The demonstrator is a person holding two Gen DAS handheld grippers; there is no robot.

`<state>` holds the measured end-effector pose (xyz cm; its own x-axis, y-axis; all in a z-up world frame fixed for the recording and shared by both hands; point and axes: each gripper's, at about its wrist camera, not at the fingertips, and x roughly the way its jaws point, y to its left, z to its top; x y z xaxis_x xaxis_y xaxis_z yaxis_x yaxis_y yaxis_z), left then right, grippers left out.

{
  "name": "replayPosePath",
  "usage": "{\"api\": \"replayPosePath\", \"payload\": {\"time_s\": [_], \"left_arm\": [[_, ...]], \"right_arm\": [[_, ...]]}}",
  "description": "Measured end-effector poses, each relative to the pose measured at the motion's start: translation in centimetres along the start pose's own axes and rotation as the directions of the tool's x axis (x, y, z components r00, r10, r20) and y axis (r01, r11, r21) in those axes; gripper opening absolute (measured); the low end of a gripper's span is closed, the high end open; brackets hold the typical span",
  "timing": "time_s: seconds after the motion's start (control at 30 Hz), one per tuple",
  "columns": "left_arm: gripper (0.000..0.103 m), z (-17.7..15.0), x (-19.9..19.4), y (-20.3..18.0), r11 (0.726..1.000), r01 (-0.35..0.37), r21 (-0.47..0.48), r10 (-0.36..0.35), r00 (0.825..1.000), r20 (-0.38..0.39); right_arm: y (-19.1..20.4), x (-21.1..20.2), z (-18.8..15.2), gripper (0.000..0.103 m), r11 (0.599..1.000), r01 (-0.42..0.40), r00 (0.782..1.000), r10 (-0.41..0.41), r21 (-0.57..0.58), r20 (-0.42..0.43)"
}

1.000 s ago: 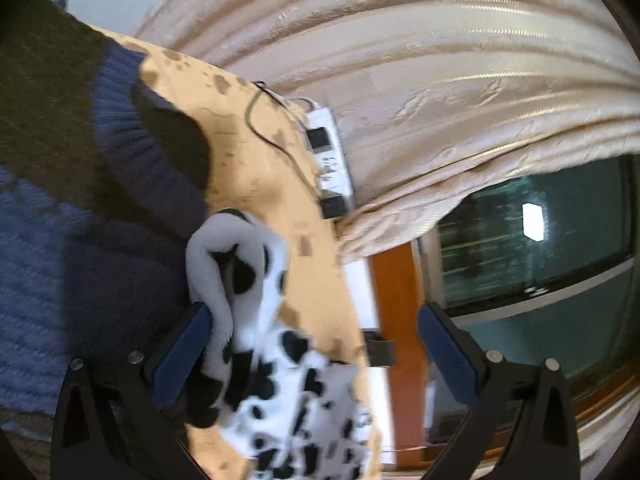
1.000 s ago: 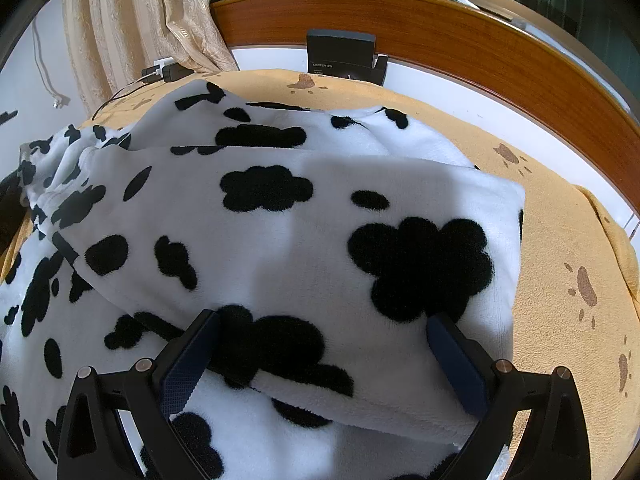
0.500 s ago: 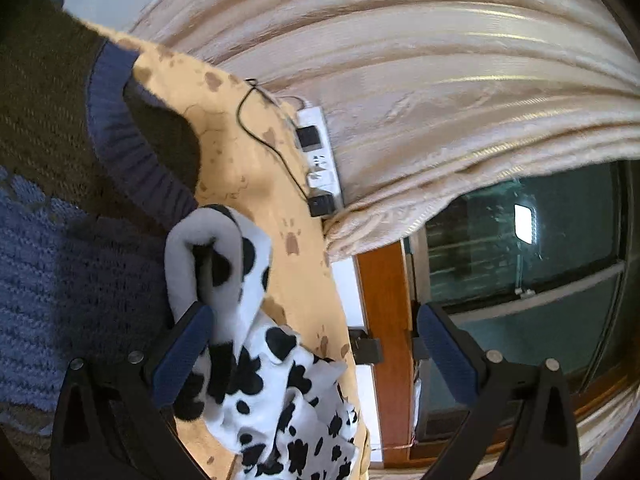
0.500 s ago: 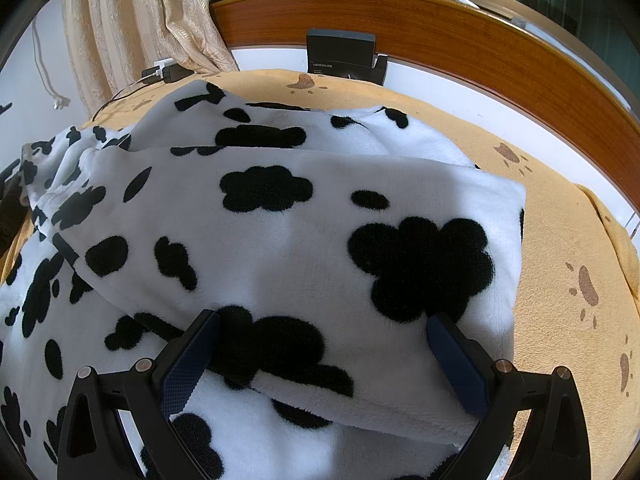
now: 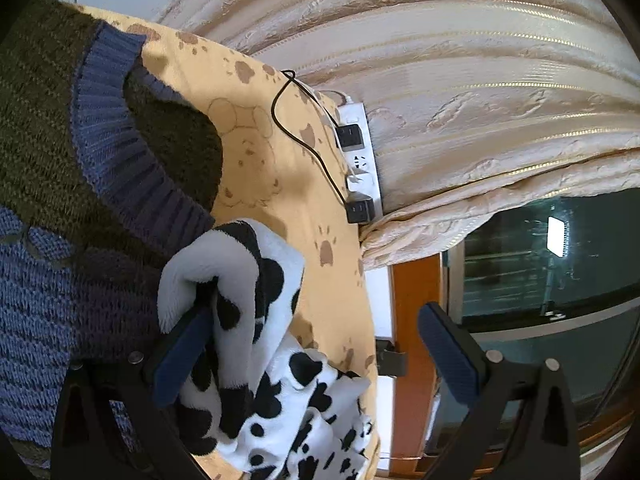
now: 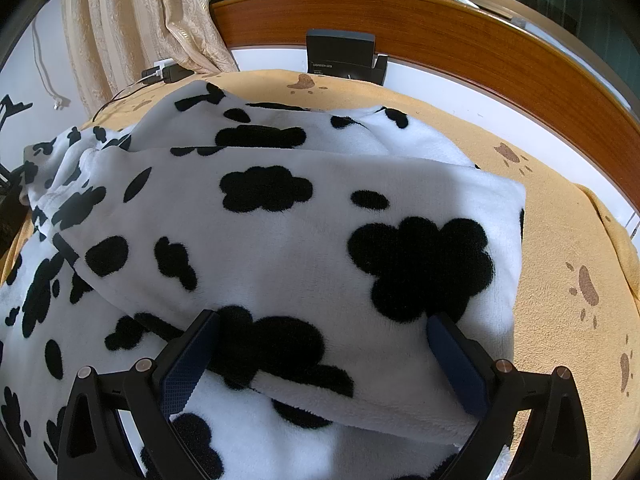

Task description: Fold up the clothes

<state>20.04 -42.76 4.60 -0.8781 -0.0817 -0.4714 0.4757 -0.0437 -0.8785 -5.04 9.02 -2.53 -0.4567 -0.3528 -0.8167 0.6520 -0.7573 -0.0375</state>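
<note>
fleece garment (image 6: 304,248): white, black blotches | cover (image 6: 560,280): tan, brown pawprints

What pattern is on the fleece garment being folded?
White with black cow-like blotches, clearest in the right wrist view.

Left wrist view: you look from low and close along the yellow cover (image 5: 276,184), tilted sideways, toward the curtain (image 5: 460,92) and window. Right wrist view: you look steeply down, very near, onto the spotted fleece (image 6: 304,248), facing the wooden rail (image 6: 460,44). Shared: fleece, cover, curtain, power strip (image 5: 360,156)
</note>
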Motion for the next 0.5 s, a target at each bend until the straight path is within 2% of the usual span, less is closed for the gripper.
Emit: {"api": "replayPosePath", "payload": {"time_s": [0.07, 0.1, 0.13, 0.27, 0.4, 0.47, 0.5], "left_arm": [[0.063, 0.0, -0.1, -0.1, 1.0, -0.013, 0.016, 0.013, 1.0, 0.023], [0.023, 0.0, 0.1, 0.1, 1.0, -0.019, 0.011, 0.019, 1.0, 0.02], [0.008, 0.0, 0.3, 0.2, 1.0, -0.025, 0.007, 0.025, 1.0, 0.017], [0.008, -0.6, 0.8, -0.6, 0.998, -0.039, 0.047, 0.037, 0.998, 0.042], [0.008, -2.2, 0.9, -3.6, 0.986, -0.073, 0.152, 0.058, 0.993, 0.101], [0.008, -4.0, 1.0, -6.5, 0.962, -0.08, 0.262, 0.049, 0.991, 0.123], [0.008, -5.8, 1.4, -8.6, 0.934, -0.069, 0.351, 0.03, 0.993, 0.113]], "right_arm": [[0.0, 0.0, 0.0, 0.103, 1.0, 0.0, 1.0, 0.0, 0.0, 0.0], [0.0, 0.0, 0.0, 0.103, 1.0, 0.0, 1.0, 0.0, 0.001, 0.001], [0.0, 0.0, 0.0, 0.103, 1.0, 0.0, 1.0, 0.0, 0.001, 0.001], [0.0, 0.0, 0.0, 0.103, 1.0, -0.001, 1.0, 0.001, 0.002, 0.004], [-0.1, -0.1, 0.1, 0.103, 1.0, -0.002, 1.0, 0.002, 0.003, 0.006], [-0.1, -0.1, 0.0, 0.103, 1.0, -0.003, 1.0, 0.003, 0.006, 0.009], [-0.1, -0.1, 0.0, 0.103, 1.0, -0.004, 1.0, 0.004, 0.008, 0.012]]}}
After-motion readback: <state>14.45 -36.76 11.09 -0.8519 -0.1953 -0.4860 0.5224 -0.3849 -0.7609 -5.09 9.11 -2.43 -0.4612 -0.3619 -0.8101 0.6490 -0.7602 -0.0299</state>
